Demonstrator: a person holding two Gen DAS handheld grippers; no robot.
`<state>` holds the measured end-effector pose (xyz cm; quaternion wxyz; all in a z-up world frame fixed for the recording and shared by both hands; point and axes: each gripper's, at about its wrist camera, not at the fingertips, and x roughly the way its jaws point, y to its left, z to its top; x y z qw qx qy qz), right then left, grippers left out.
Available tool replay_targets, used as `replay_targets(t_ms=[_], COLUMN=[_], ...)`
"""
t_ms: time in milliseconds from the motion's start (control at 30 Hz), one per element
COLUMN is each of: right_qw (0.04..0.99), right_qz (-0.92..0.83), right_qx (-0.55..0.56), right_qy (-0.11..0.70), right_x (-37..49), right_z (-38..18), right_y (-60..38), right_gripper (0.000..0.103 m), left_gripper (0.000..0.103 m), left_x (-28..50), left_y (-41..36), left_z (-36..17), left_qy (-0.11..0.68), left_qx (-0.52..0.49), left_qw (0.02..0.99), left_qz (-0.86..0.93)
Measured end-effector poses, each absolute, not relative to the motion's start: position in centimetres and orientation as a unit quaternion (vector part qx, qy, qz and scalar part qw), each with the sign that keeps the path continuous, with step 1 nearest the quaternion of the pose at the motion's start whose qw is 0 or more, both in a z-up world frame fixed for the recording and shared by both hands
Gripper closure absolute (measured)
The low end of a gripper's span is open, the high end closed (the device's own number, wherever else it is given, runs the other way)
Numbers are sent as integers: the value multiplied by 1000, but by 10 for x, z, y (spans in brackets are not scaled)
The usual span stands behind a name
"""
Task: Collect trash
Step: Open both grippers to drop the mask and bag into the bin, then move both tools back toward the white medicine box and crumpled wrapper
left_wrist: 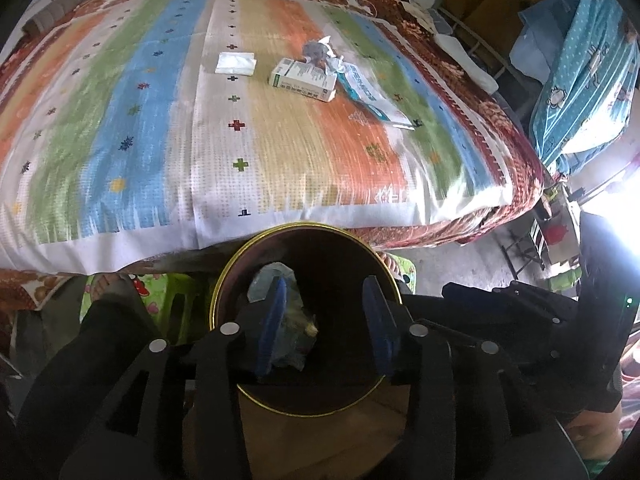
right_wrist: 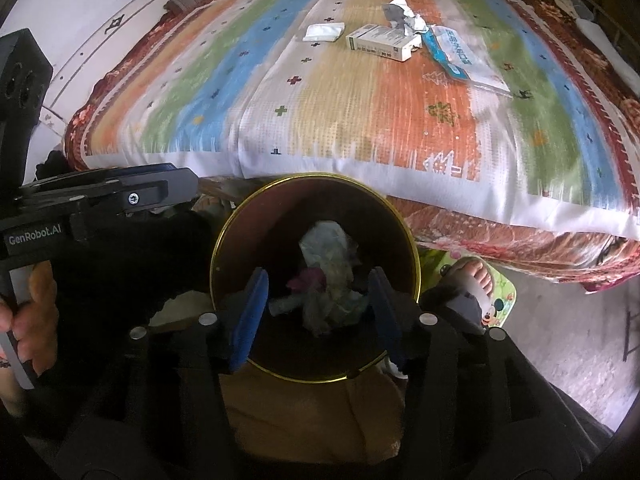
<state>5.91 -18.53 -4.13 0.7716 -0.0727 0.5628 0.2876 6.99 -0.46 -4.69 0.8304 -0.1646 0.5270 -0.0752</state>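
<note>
A round gold-rimmed bin [left_wrist: 224, 276] [right_wrist: 414, 248] stands on the floor at the bed's near edge, with crumpled trash [left_wrist: 294, 320] [right_wrist: 328, 280] inside. My left gripper [left_wrist: 324, 312] is open above the bin's mouth. My right gripper [right_wrist: 316, 304] is open above the same bin. On the striped bedspread lie a white medicine box [left_wrist: 304, 78] [right_wrist: 380, 43], a folded white tissue [left_wrist: 236, 64] [right_wrist: 324, 32], crumpled grey-white paper [left_wrist: 320, 52] [right_wrist: 402, 14] and a blue-white packet [left_wrist: 368, 92] [right_wrist: 456, 54].
The bed [left_wrist: 160, 140] [right_wrist: 360, 112] fills the far half of both views. A bare foot in a sandal [right_wrist: 472, 280] stands right of the bin. The left gripper's body [right_wrist: 100, 200] shows at the left of the right wrist view. Blue bags and clutter [left_wrist: 580, 80] are at the right.
</note>
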Motion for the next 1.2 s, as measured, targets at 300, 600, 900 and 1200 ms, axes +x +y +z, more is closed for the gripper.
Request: replay_targets(t_ms=[300,600,900,1200], right_qw=[781,811,829,845], right_qz=[287,268,259,250], right_qx=[-73,-96,-74,-75], right_qy=[550,512,491,467], right_x=[65,89,121,151], right_z=[-35,-15,5,21], right_y=[-185,-182,-190,-190], right_gripper=[48,44,38,38], left_gripper=[51,38,31,25], left_x=[79,99,122,143], left_y=[9,19,34,39], left_z=[-39,-29,-21,-14], left_qy=[515,506,501,493], left_qx=[-176,-170,-166,-145], left_qw=[837,844,849,858], left_qz=[-57,-40,-16,-1])
